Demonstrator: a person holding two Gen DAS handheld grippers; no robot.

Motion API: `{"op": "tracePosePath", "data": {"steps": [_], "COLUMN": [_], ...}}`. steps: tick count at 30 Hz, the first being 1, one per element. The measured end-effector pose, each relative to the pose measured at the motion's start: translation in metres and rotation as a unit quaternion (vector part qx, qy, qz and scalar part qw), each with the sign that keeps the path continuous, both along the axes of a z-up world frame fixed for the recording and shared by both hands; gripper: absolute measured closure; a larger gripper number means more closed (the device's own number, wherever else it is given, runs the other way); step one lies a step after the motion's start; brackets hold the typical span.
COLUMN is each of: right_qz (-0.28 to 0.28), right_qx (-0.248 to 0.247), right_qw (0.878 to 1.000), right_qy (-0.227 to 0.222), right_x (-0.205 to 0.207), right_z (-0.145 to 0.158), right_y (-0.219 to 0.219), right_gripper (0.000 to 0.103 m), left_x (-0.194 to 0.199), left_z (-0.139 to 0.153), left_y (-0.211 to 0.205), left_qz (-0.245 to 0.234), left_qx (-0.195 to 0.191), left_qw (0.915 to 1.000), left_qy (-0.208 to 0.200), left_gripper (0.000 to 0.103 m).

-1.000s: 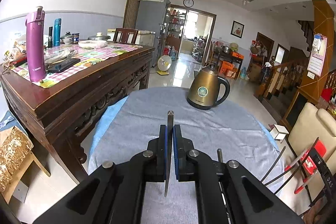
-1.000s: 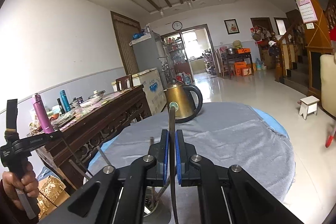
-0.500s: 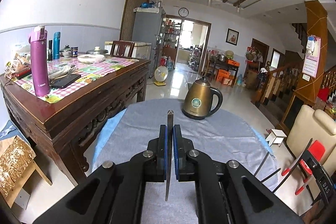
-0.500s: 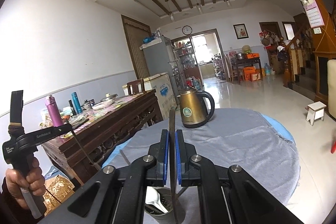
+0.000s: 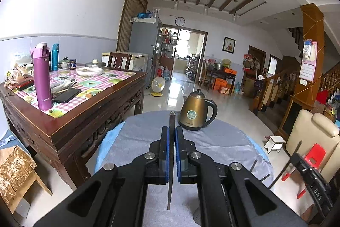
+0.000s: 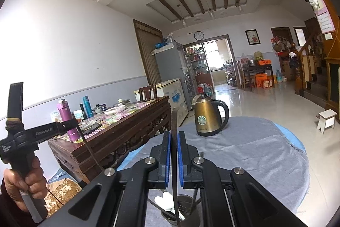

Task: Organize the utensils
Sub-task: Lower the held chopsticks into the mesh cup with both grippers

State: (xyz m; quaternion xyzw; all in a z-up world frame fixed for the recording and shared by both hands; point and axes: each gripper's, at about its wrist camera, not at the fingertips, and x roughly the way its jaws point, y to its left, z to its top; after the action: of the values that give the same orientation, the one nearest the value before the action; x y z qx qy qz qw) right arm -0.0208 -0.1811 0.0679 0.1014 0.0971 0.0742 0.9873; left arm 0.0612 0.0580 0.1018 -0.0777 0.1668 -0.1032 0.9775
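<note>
My left gripper point(image 5: 171, 133) is shut on a thin dark metal utensil point(image 5: 171, 163) that stands upright between the blue pads, held above the grey-clothed round table point(image 5: 223, 146). My right gripper point(image 6: 174, 137) is shut on another thin dark utensil point(image 6: 174, 154), also upright, directly above a grey perforated metal utensil holder point(image 6: 182, 212) with white spoons and dark sticks in it. The left gripper with its utensil also shows in the right wrist view point(image 6: 51, 131), off to the left in a hand. The right gripper's body shows at the right edge of the left wrist view point(image 5: 308, 180).
A bronze electric kettle point(image 5: 196, 112) stands at the table's far side. A dark wooden sideboard point(image 5: 70, 120) with a purple bottle point(image 5: 41, 80) stands to the left. A cream chair point(image 5: 312, 142) and small white stool point(image 5: 275, 143) are on the right.
Both grippers have risen and tilted up, each keeping its utensil. The utensil holder has come into the right wrist view beneath the right gripper.
</note>
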Motion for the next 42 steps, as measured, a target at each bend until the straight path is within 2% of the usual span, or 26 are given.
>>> {"op": "tracePosePath", "data": {"steps": [13,24,34,42], "right_qz": [0.011,-0.011,-0.033,-0.039], "right_qx": [0.006,0.009,-0.009,-0.008], "right_qw": [1.0,1.0,0.999,0.999], "right_qy": [-0.02,-0.02,-0.005,0.014], "right_x": [0.006,0.023,0.039,0.039], "right_z": [0.013,0.008,-0.005,-0.019], "right_y": [0.006,0.003,0.005,-0.002], "right_gripper": [0.096,0.096,0.096,0.096], "left_x": [-0.01,-0.006,0.003,0.018], "left_z": [0.02,0.034,0.03,-0.002], "left_y": [-0.007,-0.023,-0.042,-0.067], "left_qz": [-0.023,-0.068,-0.096,-0.108], "left_qx": [-0.01,-0.026,-0.04,-0.032], "left_qw": [0.9996,0.9973,0.9945,0.993], "left_qy": [-0.01,-0.011,-0.001,0.036], "left_gripper": [0.098,0.098,0.098,0.098]}}
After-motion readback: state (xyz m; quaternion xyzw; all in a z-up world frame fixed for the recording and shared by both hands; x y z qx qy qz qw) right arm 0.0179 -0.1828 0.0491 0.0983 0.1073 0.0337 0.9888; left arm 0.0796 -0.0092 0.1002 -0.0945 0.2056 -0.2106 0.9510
